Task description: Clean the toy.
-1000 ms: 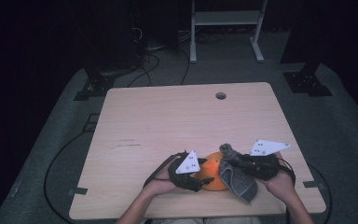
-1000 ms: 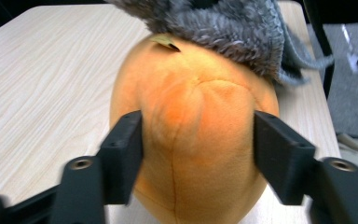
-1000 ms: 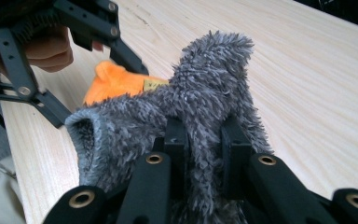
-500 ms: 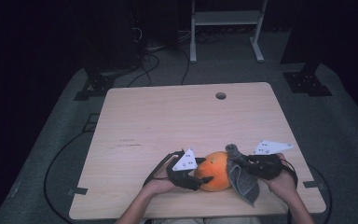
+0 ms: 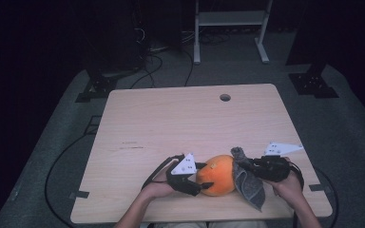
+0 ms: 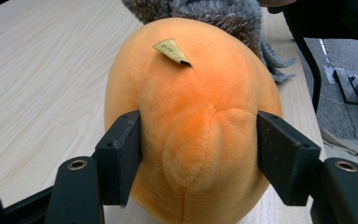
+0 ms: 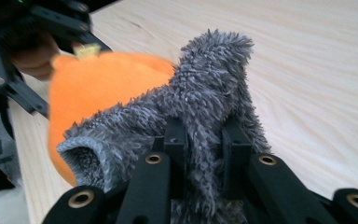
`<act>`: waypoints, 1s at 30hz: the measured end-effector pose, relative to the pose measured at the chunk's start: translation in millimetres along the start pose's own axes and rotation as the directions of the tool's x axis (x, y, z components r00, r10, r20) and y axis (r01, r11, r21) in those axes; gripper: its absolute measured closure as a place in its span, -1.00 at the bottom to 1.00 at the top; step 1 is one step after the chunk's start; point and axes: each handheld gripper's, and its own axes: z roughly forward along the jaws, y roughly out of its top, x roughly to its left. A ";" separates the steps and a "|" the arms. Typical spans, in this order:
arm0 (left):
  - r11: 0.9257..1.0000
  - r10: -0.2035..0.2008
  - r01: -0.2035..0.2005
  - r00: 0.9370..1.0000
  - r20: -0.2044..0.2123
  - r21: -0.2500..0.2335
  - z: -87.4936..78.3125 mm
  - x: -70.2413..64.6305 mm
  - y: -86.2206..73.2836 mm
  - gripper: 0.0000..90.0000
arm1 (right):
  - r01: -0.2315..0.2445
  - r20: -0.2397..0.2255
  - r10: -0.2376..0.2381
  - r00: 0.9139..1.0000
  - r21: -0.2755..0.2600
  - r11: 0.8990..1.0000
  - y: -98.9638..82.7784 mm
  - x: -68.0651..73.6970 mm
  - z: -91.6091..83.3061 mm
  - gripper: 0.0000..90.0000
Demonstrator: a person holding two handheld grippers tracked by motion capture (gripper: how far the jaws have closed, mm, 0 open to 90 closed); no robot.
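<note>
Dark room, grey carpet, cables and a white stand behind a pale wooden worktop (image 5: 171,123); everything in play sits by its near edge, right of centre. Your left hand-held gripper (image 5: 193,178) is clamped on the orange plush toy (image 5: 217,175), jaws having just closed in from either side, pads now denting the rounded end. Your right hand-held gripper (image 5: 251,167) is closed tight on the grey fuzzy cloth (image 5: 248,183), which lies against the toy's right side and hangs toward the near right corner. The job looks like wiping or wrapping the toy, so keep the left grip steady and don't squeeze harder, since plush deforms and can pop out. Draw the cloth over the top with the right hand and keep its loose end off the edge. The toy's long axis runs roughly left to right along the near edge, its pinched end toward your left hand and its small tan tag (image 6: 170,50) on top. The cloth runs diagonally, fuzzy tip pointing toward the far edge.
</note>
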 end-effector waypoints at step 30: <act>0.998 0.067 -0.067 0.997 0.039 0.005 2.9 -4.7 -2.4 -0.28 | -0.053 -0.035 0.051 0.998 -0.061 0.997 5.4 -3.4 -10.4 0.68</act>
